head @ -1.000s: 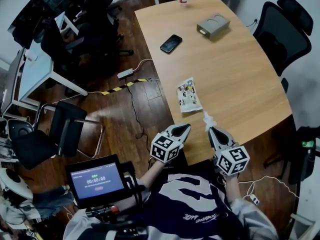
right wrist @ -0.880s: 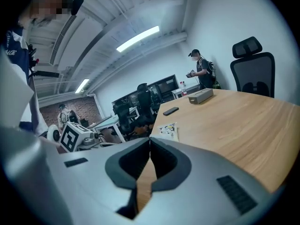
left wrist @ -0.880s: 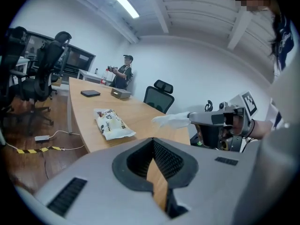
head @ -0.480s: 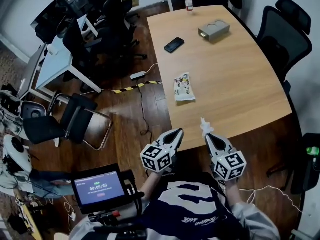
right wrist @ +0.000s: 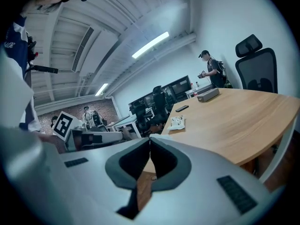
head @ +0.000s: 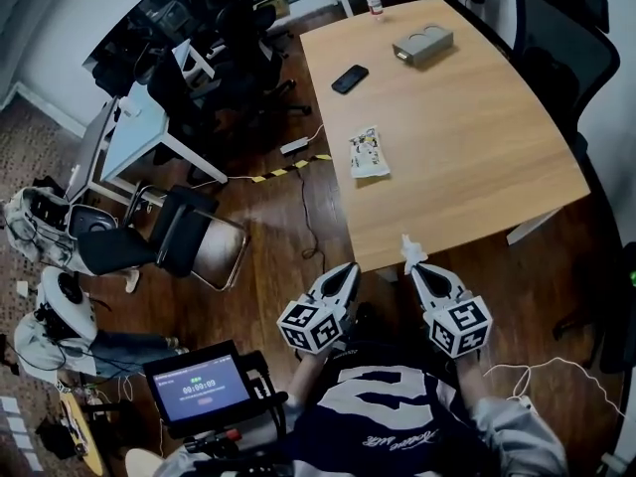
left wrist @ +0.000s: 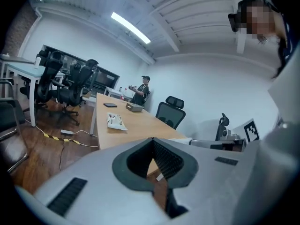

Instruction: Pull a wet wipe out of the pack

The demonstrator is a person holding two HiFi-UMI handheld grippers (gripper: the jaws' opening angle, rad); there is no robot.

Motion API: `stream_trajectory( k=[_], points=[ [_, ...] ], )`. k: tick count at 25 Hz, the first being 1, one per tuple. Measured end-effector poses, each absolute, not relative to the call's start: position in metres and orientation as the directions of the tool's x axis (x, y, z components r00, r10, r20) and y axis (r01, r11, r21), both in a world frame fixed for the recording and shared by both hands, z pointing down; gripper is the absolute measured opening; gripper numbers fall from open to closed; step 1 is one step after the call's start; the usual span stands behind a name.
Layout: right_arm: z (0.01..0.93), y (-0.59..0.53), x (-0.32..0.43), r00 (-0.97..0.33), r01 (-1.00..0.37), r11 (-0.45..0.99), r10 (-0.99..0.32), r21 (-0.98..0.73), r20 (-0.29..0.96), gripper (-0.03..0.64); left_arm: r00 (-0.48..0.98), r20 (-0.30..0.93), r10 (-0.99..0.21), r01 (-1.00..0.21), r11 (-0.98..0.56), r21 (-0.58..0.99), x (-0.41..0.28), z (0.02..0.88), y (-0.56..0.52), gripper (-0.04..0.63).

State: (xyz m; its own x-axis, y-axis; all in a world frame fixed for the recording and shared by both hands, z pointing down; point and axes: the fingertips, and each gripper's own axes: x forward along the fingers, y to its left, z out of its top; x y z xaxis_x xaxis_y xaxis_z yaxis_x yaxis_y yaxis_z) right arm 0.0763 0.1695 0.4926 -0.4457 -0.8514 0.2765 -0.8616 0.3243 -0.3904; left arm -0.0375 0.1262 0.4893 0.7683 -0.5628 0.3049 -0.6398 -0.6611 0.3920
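The wet wipe pack [head: 366, 153] lies flat on the wooden table [head: 477, 147] near its left edge; it also shows in the left gripper view [left wrist: 115, 121] and the right gripper view [right wrist: 177, 122]. Both grippers are held off the table's near end, well short of the pack. My right gripper [head: 415, 268] is shut on a crumpled white wet wipe [head: 407, 249] that sticks out past its tips. My left gripper [head: 349, 270] is shut with nothing in it, its jaws meeting at the tips [left wrist: 152, 138]. In the right gripper view the jaws [right wrist: 150, 138] hide the wipe.
A black phone [head: 350, 79], a grey box [head: 422, 44] and a bottle [head: 374, 0] sit at the table's far end. Black office chairs [head: 556, 18] stand to the right, a folding chair [head: 194, 237] and floor cables [head: 288, 170] to the left. A person [left wrist: 139, 90] stands beyond the table.
The person has stepped back from the table, so both grippers are now off its near end. The right gripper still holds the wipe. The pack has stayed in place.
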Motion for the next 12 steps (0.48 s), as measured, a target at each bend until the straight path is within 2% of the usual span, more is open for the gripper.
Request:
stream_trajectory(
  k=[12],
  points=[
    [0.503,0.15,0.072,-0.45,-0.864,0.341,-0.853,-0.37,0.265,0.0,0.763,0.281,-0.582,-0.646,-0.691,0.323,-0.037,0.49,0.118,0.003]
  ],
)
